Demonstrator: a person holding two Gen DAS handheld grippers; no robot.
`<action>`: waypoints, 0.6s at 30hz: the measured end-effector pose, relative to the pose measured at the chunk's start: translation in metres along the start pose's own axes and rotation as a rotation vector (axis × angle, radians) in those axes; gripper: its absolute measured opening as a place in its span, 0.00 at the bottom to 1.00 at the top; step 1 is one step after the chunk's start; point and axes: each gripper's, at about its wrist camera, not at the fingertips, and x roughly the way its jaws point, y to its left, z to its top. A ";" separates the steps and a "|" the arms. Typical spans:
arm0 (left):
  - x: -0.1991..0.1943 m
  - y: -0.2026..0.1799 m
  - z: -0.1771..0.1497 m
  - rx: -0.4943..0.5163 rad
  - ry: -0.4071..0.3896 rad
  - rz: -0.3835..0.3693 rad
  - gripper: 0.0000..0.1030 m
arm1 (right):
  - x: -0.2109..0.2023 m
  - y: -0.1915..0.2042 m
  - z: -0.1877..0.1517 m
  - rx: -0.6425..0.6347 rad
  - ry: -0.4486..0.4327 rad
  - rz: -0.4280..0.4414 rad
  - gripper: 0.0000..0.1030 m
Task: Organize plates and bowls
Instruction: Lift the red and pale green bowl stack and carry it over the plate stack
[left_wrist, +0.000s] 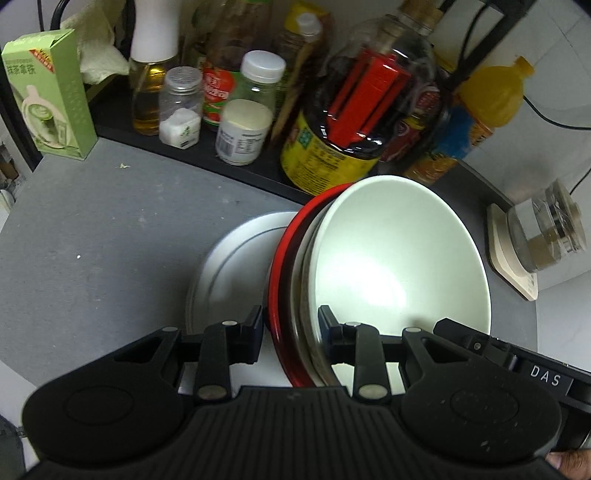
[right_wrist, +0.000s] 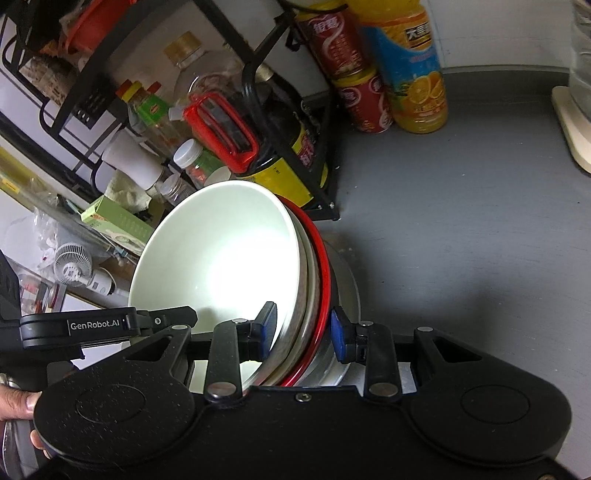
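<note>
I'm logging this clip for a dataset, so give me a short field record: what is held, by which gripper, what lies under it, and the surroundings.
held: nested stack, white bowl on top, red plate lowest
left gripper: jaws straddle the stack's rim, contact unclear
right gripper: jaws straddle the opposite rim, contact unclear
stack pose: tilted
below: white plate on the grey counter
behind: black rack of bottles, large soy sauce jug
beside rack: green box, orange juice bottle
</note>
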 end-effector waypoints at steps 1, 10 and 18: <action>0.001 0.002 0.001 -0.003 0.001 0.001 0.28 | 0.002 0.002 0.001 -0.002 0.004 -0.001 0.30; 0.009 0.018 0.006 -0.026 0.017 0.001 0.28 | 0.016 0.008 0.002 -0.004 0.029 -0.012 0.30; 0.018 0.024 0.007 -0.034 0.039 0.005 0.28 | 0.024 0.008 0.001 0.005 0.048 -0.020 0.30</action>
